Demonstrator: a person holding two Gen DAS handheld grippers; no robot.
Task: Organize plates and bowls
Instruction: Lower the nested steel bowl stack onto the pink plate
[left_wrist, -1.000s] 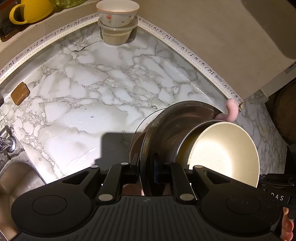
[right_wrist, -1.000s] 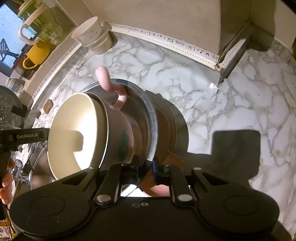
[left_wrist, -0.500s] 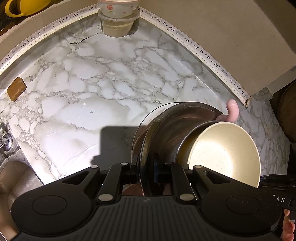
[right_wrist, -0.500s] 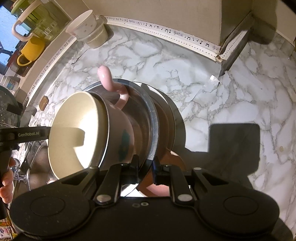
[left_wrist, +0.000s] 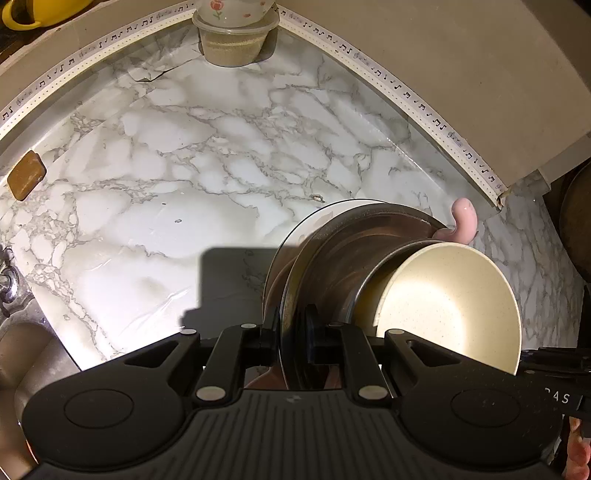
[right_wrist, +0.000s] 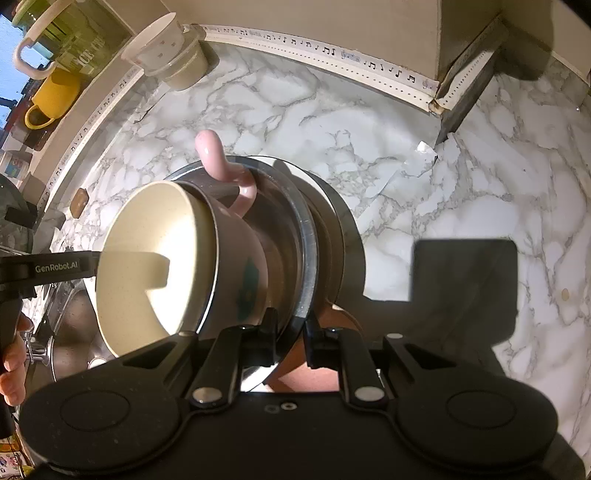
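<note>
shift: countertop (left_wrist: 207, 155) slides down-frame versus a second ago; floral bowl on tub (left_wrist: 234, 40) now at top edge of left view; stack itself unchanged between jaws
left gripper (left_wrist: 291, 332): clamped on rim of steel plate (left_wrist: 332, 258), fingers nearly together
right gripper (right_wrist: 290, 328): clamped on opposite rim of same steel plate (right_wrist: 308, 240)
stack: cream-lined pink bowl (left_wrist: 447, 302) nested on steel plate, glass plate behind; tipped on edge, held above marble, clear of it
pink handle (right_wrist: 221, 162): sticks out past rim
step: likely carrying stack toward back corner, near tub
risk: bowl loose on tilted plate, could slide out
</note>
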